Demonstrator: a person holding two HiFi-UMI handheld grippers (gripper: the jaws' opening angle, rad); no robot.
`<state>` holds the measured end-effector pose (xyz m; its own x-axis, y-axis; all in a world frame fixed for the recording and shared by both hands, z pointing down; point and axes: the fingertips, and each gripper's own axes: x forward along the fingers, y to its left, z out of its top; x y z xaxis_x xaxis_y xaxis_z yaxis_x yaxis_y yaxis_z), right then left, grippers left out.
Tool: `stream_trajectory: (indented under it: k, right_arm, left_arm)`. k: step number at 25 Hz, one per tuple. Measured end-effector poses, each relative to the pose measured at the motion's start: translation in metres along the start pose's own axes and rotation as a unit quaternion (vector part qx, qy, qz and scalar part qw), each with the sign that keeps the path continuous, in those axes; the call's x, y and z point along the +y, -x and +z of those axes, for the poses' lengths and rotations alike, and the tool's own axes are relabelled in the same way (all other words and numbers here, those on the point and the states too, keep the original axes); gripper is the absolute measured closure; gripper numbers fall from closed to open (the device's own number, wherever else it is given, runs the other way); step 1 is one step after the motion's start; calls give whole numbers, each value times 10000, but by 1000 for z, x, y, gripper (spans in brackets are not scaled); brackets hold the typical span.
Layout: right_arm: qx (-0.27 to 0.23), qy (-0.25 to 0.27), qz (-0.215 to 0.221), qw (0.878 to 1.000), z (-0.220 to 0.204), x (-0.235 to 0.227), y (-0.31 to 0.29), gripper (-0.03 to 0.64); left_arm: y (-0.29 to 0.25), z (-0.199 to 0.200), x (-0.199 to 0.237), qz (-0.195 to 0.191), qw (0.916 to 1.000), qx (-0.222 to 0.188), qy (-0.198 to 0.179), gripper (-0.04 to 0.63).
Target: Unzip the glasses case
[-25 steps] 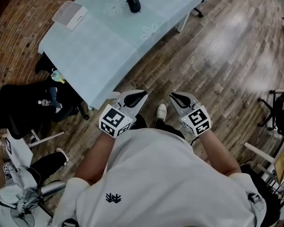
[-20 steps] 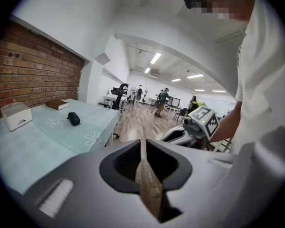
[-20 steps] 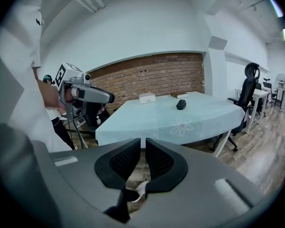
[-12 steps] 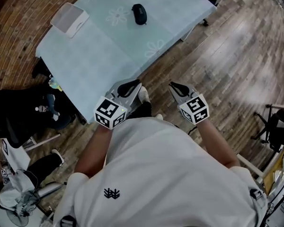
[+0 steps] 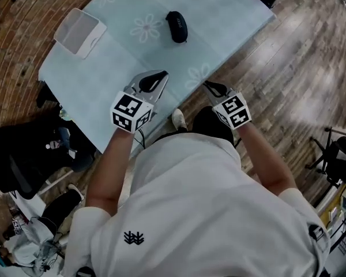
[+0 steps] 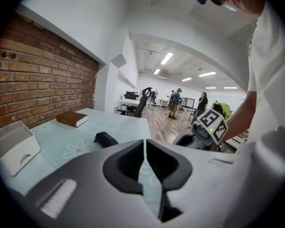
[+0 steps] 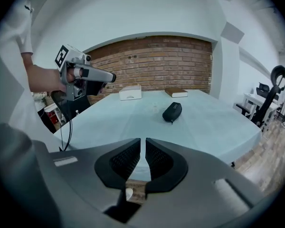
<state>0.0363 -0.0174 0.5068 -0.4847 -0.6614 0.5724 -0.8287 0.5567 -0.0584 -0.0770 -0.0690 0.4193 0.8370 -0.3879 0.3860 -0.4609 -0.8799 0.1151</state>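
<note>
As the case lies on the table, my left gripper and right gripper hover near it, clenched empty.

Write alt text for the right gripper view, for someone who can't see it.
The right gripper, jaws almost together and empty, points across a pale blue table toward a black glasses case. The left gripper hovers at left; a white box and brown book sit near the brick wall.

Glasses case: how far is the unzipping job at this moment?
Done: nothing; the glasses case lies zipped and untouched on the table. In hand: the left gripper and right gripper hover shut, empty, short of it. Left: reach, hold, unzip.
</note>
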Motion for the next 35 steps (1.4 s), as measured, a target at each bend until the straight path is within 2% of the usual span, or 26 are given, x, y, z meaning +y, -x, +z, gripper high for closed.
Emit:
stream_trajectory:
  k: [9,14,18,27,35]
  right_arm:
    - [269,414,310,9983,23,-64,-93,586]
    - [635,464,697,9945,22,-86,-136,577]
    - [830,598,958,9901,15,-106,-169,571]
    - [1054,560,1243,9850,10,-108,-200,569]
    - [1154,772,1060,9846,11,-107,-207,575]
  left_arm:
    - [-83,5,73,99,9992,382,-88,541]
    - [-127,2,104,122,9969,778,-46,541]
    - [-166,5,128,78,9949,990,-158,541]
    - [-215,-12,150,-194,9900,1380,-228,541]
    - [-237,-38,159,-323,9881,1490,-205,541]
